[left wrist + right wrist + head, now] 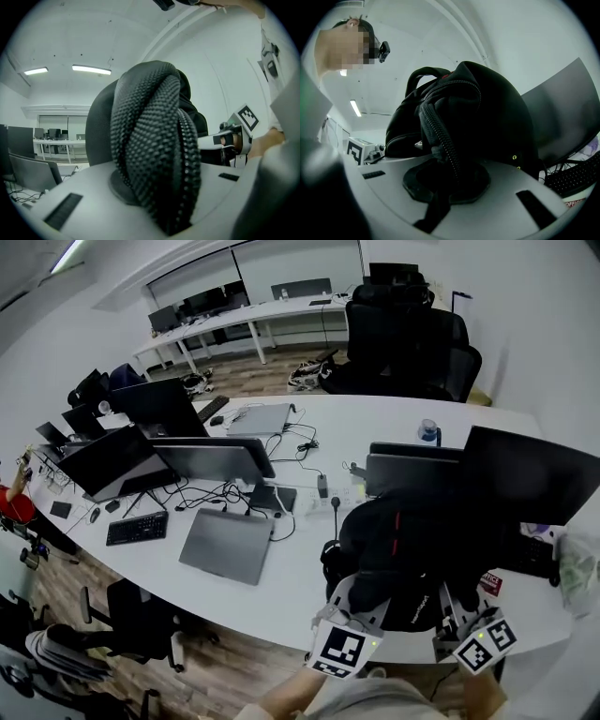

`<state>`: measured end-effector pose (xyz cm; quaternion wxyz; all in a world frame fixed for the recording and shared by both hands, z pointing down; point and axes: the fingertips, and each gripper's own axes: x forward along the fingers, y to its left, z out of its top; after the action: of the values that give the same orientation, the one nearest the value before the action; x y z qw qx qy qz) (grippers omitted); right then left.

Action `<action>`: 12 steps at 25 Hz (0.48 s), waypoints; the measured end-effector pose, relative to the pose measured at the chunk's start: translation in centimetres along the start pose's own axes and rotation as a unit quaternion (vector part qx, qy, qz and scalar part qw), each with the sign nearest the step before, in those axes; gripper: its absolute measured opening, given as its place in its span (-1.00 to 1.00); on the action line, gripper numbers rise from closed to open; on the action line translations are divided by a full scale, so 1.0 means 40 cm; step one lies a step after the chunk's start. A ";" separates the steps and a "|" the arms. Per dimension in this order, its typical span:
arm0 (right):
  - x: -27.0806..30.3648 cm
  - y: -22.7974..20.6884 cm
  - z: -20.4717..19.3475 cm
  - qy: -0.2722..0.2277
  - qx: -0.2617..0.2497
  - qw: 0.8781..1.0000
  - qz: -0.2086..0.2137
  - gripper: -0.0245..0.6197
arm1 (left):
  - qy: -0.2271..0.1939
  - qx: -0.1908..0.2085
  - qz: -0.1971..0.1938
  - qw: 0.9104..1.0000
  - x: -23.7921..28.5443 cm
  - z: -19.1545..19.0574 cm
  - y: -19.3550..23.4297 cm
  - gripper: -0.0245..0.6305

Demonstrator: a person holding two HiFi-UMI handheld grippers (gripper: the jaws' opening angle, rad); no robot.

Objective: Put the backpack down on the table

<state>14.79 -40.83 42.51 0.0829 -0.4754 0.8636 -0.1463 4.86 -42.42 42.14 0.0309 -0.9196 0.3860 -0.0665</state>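
The left gripper (159,201) jaws are clamped on a padded, dimpled mesh strap (150,140); the right gripper (445,187) jaws pinch a darker, rib-edged strap (440,136); between them the bulky black fabric backpack (412,540) sits at the smooth white table (281,606) edge, before a monitor (525,474); mid-carry, I'd say; next, lower it onto bare tabletop, then release.

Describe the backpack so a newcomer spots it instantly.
Start at the long white table. At its near right end, before the big dark monitor, is the backpack: a bulky black bag with red trim, unlike the flat grey laptops left of it.
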 end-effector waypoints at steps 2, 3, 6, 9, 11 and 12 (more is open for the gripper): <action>0.029 -0.016 -0.002 0.000 0.001 1.000 -0.011 -0.84 | -0.001 0.001 -0.011 1.000 0.027 -0.008 0.025 -0.75; 0.043 -0.025 -0.002 -0.001 0.001 1.000 -0.017 -0.84 | -0.003 0.001 -0.016 1.000 0.040 -0.012 0.038 -0.75; 0.091 -0.047 -0.002 -0.003 -0.004 1.000 -0.028 -0.84 | -0.007 0.000 -0.025 1.000 0.075 -0.023 0.081 -0.75; 0.132 -0.065 -0.005 -0.006 -0.012 0.999 -0.040 -0.84 | -0.011 -0.001 -0.032 0.999 0.101 -0.035 0.118 -0.75; 0.159 -0.084 -0.008 -0.008 -0.016 0.999 -0.047 -0.84 | -0.013 0.000 -0.036 0.999 0.126 -0.046 0.141 -0.75; 0.174 -0.095 -0.011 -0.008 -0.016 0.999 -0.049 -0.84 | -0.013 0.002 -0.037 0.999 0.140 -0.051 0.153 -0.75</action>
<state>13.97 -48.55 44.16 0.0747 -0.5199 0.8406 -0.1323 4.11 -50.70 44.06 0.0353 -0.9340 0.3511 -0.0562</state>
